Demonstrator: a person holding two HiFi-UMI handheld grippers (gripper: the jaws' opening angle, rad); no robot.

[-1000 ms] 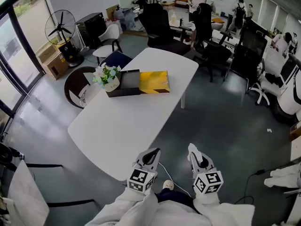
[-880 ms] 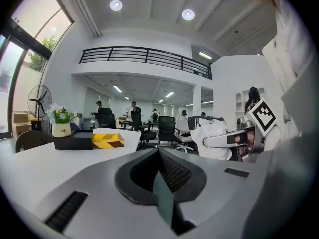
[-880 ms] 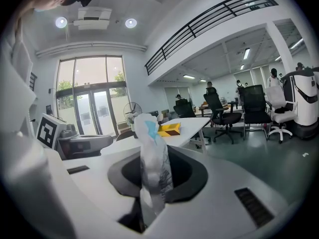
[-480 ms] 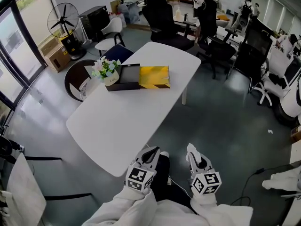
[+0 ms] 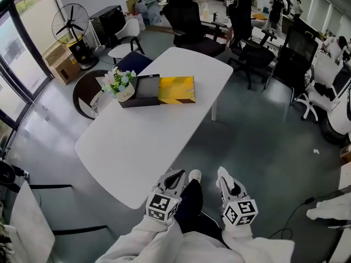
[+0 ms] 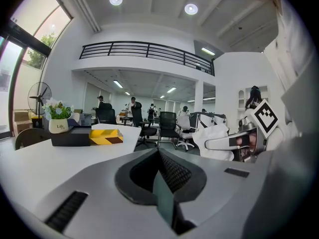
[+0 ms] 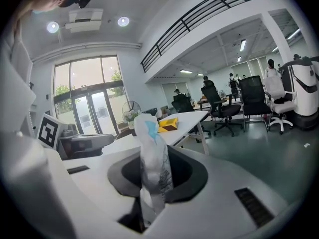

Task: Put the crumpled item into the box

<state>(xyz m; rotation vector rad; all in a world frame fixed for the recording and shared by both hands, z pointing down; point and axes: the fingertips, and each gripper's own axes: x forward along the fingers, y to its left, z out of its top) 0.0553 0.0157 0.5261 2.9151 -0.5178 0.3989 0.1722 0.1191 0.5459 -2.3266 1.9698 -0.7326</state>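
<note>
A black open box [image 5: 140,91] with a yellow-and-black lid [image 5: 176,89] beside it lies at the far end of the white table [image 5: 137,141]. Both grippers hang low in the head view, off the table's near end. My right gripper [image 5: 226,179] is shut on a crumpled white item with a blue mark [image 7: 149,138], which sticks up out of its jaws [image 7: 154,158]. My left gripper [image 5: 174,178] is shut with nothing in it [image 6: 160,156]. The box [image 6: 70,136] and the lid [image 6: 105,136] show far off in the left gripper view. The lid [image 7: 168,124] is small in the right gripper view.
A white pot of flowers [image 5: 122,85] stands against the box's left side. A dark round chair [image 5: 88,95] sits at the table's left, black office chairs [image 5: 189,26] beyond its far end, a fan [image 5: 71,26] and cardboard boxes [image 5: 63,67] at the left wall. People stand in the background.
The view has moved slightly towards the table. A dark trouser leg and white shoe have stepped forward between the grippers. Both grippers keep their places and their jaws have not moved.
</note>
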